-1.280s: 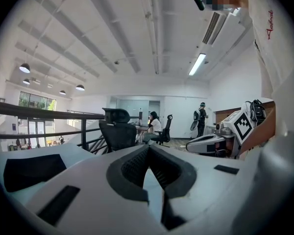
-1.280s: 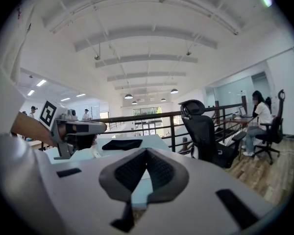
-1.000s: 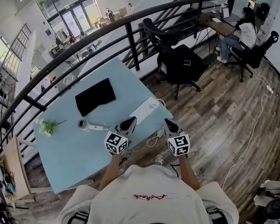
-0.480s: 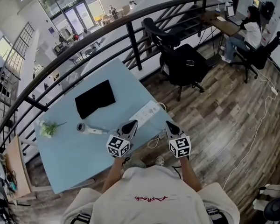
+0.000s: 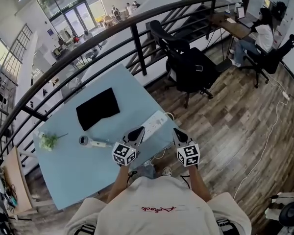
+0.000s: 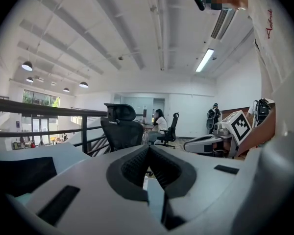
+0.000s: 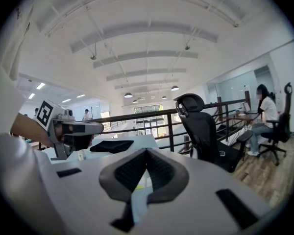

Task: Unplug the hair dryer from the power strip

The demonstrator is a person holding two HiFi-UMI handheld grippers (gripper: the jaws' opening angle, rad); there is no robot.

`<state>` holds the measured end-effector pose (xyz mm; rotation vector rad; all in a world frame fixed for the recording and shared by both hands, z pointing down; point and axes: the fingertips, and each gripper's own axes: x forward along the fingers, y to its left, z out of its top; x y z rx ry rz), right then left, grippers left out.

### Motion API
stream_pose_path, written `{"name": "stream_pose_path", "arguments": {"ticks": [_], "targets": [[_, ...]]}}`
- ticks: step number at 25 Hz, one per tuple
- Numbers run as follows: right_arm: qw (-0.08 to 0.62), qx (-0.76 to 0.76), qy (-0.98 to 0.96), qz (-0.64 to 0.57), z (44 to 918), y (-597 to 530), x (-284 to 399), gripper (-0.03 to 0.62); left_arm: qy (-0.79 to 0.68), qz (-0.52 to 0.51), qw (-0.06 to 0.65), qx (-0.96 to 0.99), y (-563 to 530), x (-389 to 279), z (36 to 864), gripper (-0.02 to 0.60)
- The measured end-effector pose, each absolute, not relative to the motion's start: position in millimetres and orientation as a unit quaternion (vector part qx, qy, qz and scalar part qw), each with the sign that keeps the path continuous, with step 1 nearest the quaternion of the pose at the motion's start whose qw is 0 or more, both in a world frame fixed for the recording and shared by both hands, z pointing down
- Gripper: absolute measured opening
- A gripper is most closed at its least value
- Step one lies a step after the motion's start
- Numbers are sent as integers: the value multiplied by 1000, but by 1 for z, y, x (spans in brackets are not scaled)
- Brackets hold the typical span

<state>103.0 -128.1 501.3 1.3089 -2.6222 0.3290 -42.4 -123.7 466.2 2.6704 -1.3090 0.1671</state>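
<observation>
The light blue surface (image 5: 73, 170) fills the left and centre of the head view. The white power strip (image 5: 152, 121) lies near its right edge, just right of the frame's centre, running diagonally from lower left to upper right. The hair dryer (image 5: 90, 142) lies on its side well apart from the strip, left of centre, with its round end toward the left. A white cord (image 5: 161, 151) loops off the surface's edge just below the strip. Which plug sits in the strip is too small to tell. A black mat (image 5: 98, 108) lies above the hair dryer, and a small green sprig (image 5: 48, 141) sits at the far left of the surface.

The left tongs (image 5: 136, 132) are at the centre of the frame, their tip over the lower end of the power strip. Contact cannot be told. Their own view shows the two pads pressed together with nothing between them. The right tongs (image 5: 178, 133) are just right of centre, past the surface's edge and over the wooden floor (image 5: 235, 126). They too are closed and empty.

Beyond the surface, a dark railing (image 5: 137, 40) curves across the top, a black office chair (image 5: 188, 65) stands right of centre, and a seated person (image 5: 261, 33) is at the upper right.
</observation>
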Motion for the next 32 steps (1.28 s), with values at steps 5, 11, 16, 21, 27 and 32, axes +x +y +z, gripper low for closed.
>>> {"name": "stream_pose_path", "arguments": {"ticks": [5,11,16,21,27,32], "targets": [[103,447,-883,104,500,-155,90,17,-433,45,88,896,-152,-53,471,8],[116,446,-882,95,495,-180,59,17,-435,35,97,895,-174,-88,477,8],[128,448,-880,93,497,-202,37,17,-434,27,118,893,-193,-113,491,8],[149,446,-877,100,508,-209,11,17,-427,11,139,893,-203,-133,502,8],[168,454,-869,107,510,-211,-3,17,-418,9,161,894,-208,-151,518,8],[180,474,-854,112,514,-205,-2,17,-403,12,173,899,-206,-161,534,8]]}}
